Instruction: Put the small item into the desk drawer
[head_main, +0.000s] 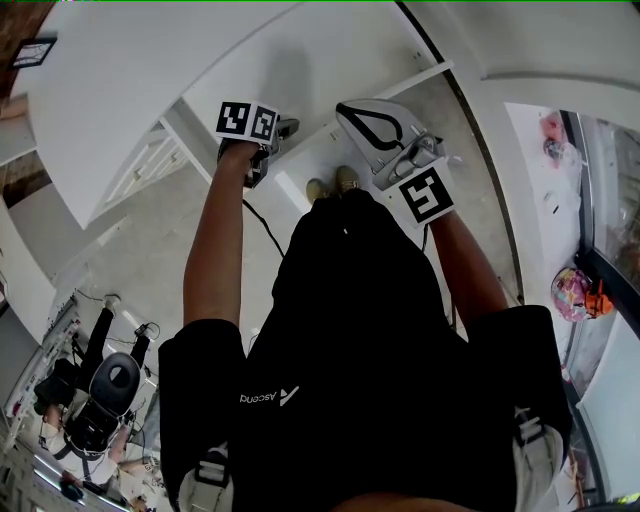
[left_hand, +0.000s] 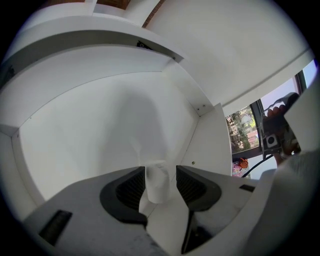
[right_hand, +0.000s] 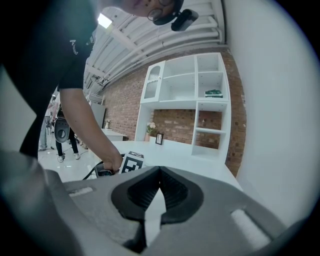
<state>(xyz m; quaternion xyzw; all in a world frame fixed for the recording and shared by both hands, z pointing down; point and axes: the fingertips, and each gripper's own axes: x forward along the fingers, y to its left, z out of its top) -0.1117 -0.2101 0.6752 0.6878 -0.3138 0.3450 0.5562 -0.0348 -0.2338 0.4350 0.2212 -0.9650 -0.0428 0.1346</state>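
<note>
A small white cylinder (left_hand: 157, 182) stands upright on the floor of the open white desk drawer (left_hand: 100, 125). My left gripper (left_hand: 160, 182) reaches into that drawer with its jaws open around the cylinder. A gap shows between the cylinder and the right pad, and the cylinder rests on the drawer floor. In the head view the left gripper (head_main: 280, 130) is at the drawer (head_main: 310, 150) under the white desk top (head_main: 130, 80). My right gripper (head_main: 347, 108) hovers beside the drawer, shut and empty; its jaw tips (right_hand: 159, 171) meet.
The drawer's side wall (left_hand: 210, 140) stands close on the left gripper's right. A white shelf unit (right_hand: 185, 100) against a brick wall is across the room. A person's feet (head_main: 332, 184) stand just below the drawer front. A wheeled device (head_main: 105, 395) sits on the floor at lower left.
</note>
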